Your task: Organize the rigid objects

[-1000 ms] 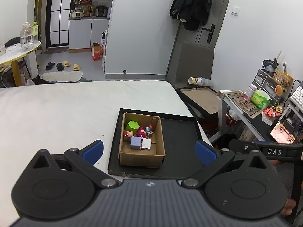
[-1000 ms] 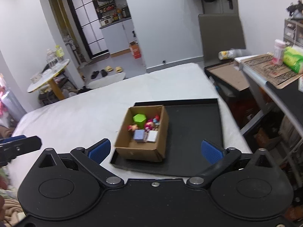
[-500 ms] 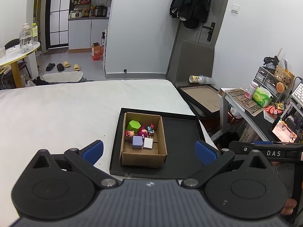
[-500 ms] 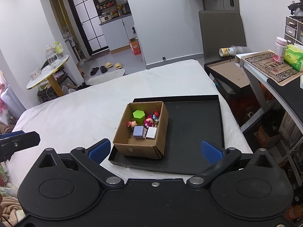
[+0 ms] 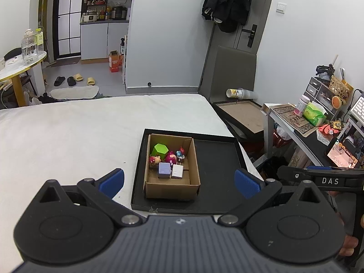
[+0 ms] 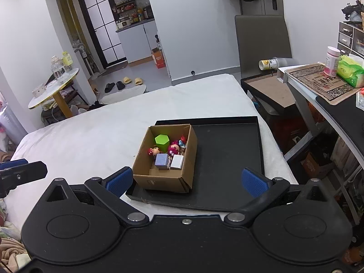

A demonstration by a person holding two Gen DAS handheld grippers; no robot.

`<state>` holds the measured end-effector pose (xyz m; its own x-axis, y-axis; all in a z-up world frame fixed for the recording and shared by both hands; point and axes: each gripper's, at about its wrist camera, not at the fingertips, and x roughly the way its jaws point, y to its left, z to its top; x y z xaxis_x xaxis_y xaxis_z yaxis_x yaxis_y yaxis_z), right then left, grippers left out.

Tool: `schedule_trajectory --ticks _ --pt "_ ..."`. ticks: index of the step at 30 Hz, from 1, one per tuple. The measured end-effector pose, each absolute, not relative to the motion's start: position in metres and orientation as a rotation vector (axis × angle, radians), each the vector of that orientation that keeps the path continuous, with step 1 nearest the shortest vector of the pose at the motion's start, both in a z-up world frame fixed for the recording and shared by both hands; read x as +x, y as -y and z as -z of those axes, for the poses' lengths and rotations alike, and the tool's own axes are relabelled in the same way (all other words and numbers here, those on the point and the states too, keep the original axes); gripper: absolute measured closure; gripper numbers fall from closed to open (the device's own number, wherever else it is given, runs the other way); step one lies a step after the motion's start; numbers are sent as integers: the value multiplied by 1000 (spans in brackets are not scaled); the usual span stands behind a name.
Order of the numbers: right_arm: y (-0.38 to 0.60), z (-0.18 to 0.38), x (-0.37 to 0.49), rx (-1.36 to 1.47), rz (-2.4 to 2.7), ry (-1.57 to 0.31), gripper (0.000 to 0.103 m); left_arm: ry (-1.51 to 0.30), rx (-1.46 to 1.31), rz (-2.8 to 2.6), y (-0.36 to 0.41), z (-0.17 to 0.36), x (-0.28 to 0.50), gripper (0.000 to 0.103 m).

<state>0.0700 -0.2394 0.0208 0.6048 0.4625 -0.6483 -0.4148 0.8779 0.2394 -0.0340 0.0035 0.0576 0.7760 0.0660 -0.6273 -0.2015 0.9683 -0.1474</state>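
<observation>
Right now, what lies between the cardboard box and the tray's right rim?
Bare tray floor only: in both wrist views nothing lies between the cardboard box and the black tray's right rim.

The box [image 5: 172,183] at the frame centre is brown corrugated cardboard, matt. The tray [image 5: 218,170] under it is black and matt. The bed sheet [image 5: 68,136] on the left is white cloth, slightly rough. The finger pads [image 6: 252,182] are blue textured plastic.
</observation>
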Motion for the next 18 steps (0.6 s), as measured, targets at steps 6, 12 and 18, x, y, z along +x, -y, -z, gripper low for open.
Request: schedule_trajectory --ticks 6,12,18 --pt "238 -26 67 56 -507 -752 0 -677 -215 -144 -4 -54 -34 1" --pt "236 -27 67 45 -508 -753 0 -675 -216 -146 -6 -55 -33 1" --pt "235 -26 68 38 -504 -760 0 -676 -208 -153 -6 -54 -32 1"
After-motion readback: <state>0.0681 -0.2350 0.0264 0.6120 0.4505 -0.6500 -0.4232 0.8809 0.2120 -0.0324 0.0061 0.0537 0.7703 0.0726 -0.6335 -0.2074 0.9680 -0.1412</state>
